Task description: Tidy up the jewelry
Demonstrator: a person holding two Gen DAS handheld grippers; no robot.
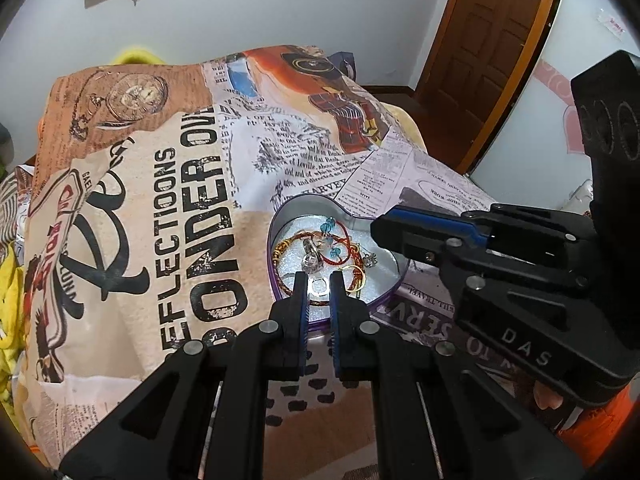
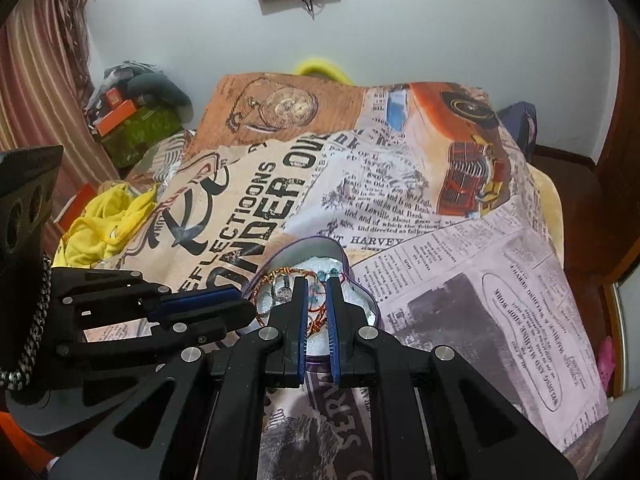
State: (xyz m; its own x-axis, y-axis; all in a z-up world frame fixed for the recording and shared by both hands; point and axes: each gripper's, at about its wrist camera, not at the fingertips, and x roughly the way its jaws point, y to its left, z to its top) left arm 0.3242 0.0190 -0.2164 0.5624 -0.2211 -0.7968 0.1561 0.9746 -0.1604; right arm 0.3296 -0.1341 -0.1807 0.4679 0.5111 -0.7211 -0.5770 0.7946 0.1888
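Left wrist view catches a small silver ring [image 1: 318, 285] framed between the slightly spread fingers of the left gripper [image 1: 319, 280], lying on the white padding of the heart-shaped tin [image 1: 280, 216], a ring the right wrist view never shows. Over there the right gripper [image 2: 316, 286] hangs over the tin [image 2: 362, 290], fingers narrowly apart with nothing pinched, red cord bracelets [image 2: 316, 312] tangled beneath. Tin sits on a newspaper-print blanket [image 2: 460, 272]; wooden door [image 1: 488, 48] beyond

One heart-shaped tin [image 1: 280, 216] holds the jewelry: two red cord bracelets [image 1: 340, 248] with blue beads, one braided bangle [image 1: 280, 256], and perhaps four rings [image 1: 318, 285], tangled together. Two grippers.
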